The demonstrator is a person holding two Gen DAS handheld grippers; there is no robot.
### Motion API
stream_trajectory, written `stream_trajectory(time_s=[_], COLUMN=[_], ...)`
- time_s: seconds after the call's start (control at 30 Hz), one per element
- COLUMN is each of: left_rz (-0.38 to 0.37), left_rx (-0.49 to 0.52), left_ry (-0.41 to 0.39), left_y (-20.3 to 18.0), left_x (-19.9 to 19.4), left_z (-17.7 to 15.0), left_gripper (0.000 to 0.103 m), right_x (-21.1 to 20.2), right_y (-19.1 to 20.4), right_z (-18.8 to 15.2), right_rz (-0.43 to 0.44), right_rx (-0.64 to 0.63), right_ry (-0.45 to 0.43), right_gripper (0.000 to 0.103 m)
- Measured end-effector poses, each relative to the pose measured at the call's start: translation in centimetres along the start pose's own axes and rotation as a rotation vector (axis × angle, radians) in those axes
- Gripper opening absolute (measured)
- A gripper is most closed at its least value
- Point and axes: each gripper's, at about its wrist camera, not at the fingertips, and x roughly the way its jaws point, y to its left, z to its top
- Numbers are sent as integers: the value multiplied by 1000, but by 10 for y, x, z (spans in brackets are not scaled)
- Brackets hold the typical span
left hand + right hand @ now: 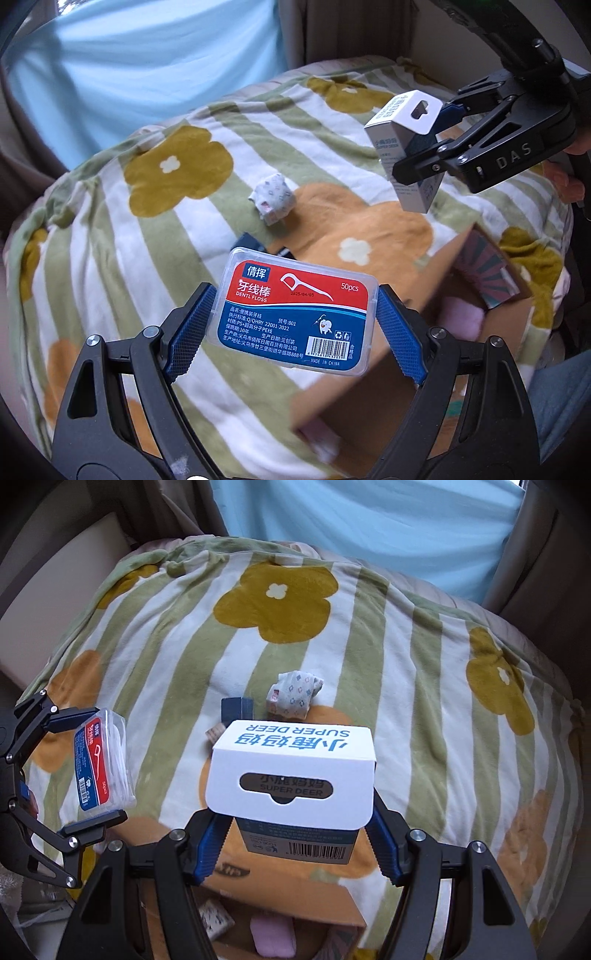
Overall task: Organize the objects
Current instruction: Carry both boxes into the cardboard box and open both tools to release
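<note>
My left gripper (293,317) is shut on a clear dental floss box (293,312) with a red and blue label, held above the blanket beside an open cardboard box (388,391). It also shows in the right wrist view (101,760). My right gripper (291,830) is shut on a white and blue Super Deer carton (291,771), held above the cardboard box (295,904). That carton shows in the left wrist view (406,147) at the upper right.
A rolled patterned cloth (273,199) and a dark blue small box (236,709) lie on the striped flower blanket (166,229). The cardboard box holds a pink item (273,936) and a patterned packet (487,269). A light blue curtain (140,66) hangs behind.
</note>
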Motion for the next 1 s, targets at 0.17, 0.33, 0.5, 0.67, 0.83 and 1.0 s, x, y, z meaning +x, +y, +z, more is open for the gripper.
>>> stream_trajectory(time_s=[0.17,0.33,0.5,0.67,0.83,1.0], left_rz=[23,42,47,86,87,87], left_rx=[-70,-164,-239,-308,-388,-400], left_ry=[1,17,44,66,86,106], left_y=[-30,-54,-73,-88,-98,-105], left_x=[-26,-42,-43,-30,-12,3], left_z=[-22,-49,-74,-101,-124,-133], left_gripper=[85,85,85,85,85,85], right_x=[-29,-46,-44,-27,-7,8], right_y=[1,3,3,6,8,9], right_z=[-31,-71,-107,-142,-167,-179], right_rz=[16,40,62,77,100,116], right_rx=[-25,-41,-23,-20,-9,-15], right_ry=[2,23,77,121,146,164], right_gripper=[64,64,64,64,64,64])
